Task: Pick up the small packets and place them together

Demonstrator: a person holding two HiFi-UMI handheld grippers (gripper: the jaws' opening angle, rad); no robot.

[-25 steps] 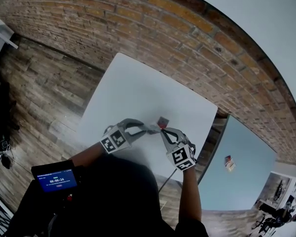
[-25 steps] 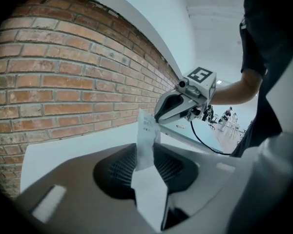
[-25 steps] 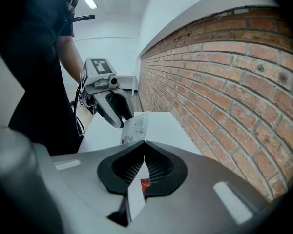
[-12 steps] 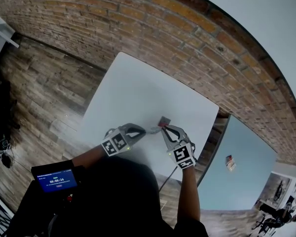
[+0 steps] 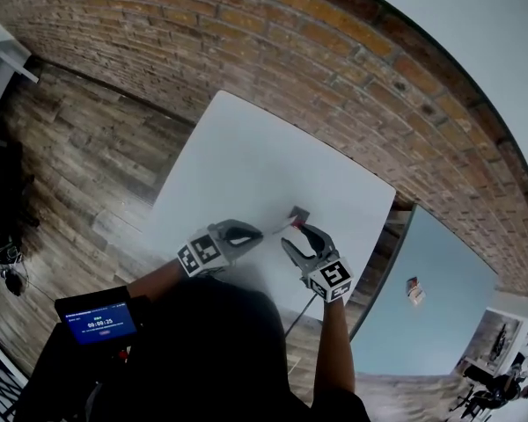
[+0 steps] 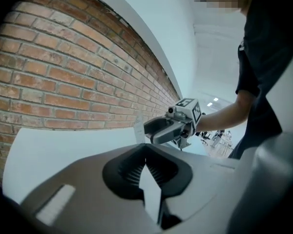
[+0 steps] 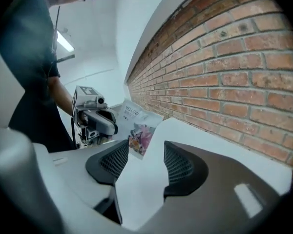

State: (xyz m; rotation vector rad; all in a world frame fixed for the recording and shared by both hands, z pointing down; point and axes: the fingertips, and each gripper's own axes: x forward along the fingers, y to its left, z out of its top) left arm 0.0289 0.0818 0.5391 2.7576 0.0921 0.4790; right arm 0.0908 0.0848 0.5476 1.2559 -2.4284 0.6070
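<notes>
A small packet (image 5: 298,215), white with a pink picture, hangs just above the white table (image 5: 246,148) near its right edge. My left gripper (image 5: 277,229) is shut on the packet's left edge. In the right gripper view the packet (image 7: 139,130) stands upright with the left gripper (image 7: 100,122) pinching its side. In the left gripper view it shows only edge-on as a thin white strip (image 6: 138,130) beyond my shut left gripper (image 6: 147,167). My right gripper (image 5: 297,238) is opening; its pads stand apart on either side of the packet's lower corner without pressing it, as the right gripper (image 7: 145,162) view shows.
A brick wall (image 5: 273,51) runs along the table's far side. Wood floor (image 5: 79,156) lies to the left. A pale blue surface (image 5: 422,315) at the right carries another small packet (image 5: 411,290). A screen (image 5: 101,321) is strapped to the left forearm.
My left gripper has shut on the packet. My right gripper has let go of it, spread its jaws and drawn back slightly toward me.
</notes>
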